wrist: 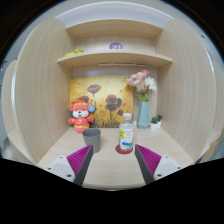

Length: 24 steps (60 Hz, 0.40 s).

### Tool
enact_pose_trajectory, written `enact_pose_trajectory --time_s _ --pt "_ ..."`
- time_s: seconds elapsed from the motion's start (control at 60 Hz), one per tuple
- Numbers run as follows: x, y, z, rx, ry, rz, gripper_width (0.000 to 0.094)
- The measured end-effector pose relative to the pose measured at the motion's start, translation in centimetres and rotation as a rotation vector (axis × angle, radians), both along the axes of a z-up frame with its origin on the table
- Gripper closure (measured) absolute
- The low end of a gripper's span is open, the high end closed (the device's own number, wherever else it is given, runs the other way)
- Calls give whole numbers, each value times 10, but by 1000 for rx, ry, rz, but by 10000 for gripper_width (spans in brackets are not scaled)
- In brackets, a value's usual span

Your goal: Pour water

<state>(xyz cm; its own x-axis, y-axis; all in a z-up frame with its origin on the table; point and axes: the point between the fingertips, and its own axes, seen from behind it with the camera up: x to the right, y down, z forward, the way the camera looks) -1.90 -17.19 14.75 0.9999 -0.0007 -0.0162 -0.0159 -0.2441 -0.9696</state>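
1. Pink-padded fingers (80,159) are seen nearest the camera, spread wide apart with nothing pinched between them; the gripper (114,160) is held low over the desk (110,170).
2. Beyond the fingers, and slightly toward the right one, a bottle (126,132) is seen standing upright on a small red coaster (124,149), its long axis vertical and its cap at the top.
3. Left of the bottle, a grey cup (92,138) is set upright on the desk, mouth up, close beside the bottle but apart from it.
4. Neither item is touched; the bottle is judged the first target, to be reached by a forward move with a slight shift right.
5. A plush toy (80,113) is placed behind the cup, and a vase (144,106) of flowers behind the bottle.
6. The desk is pale wood, closed in by side panels, with a shelf (110,56) above and a flower picture (108,95) at the back.
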Motion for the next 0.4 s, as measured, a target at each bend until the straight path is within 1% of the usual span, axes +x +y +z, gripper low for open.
enact_pose_trajectory --time_s 0.15,0.4 --pt "-1 -11 21 40 -9 -5 73" --pt "1 -21 31 53 7 -18 75"
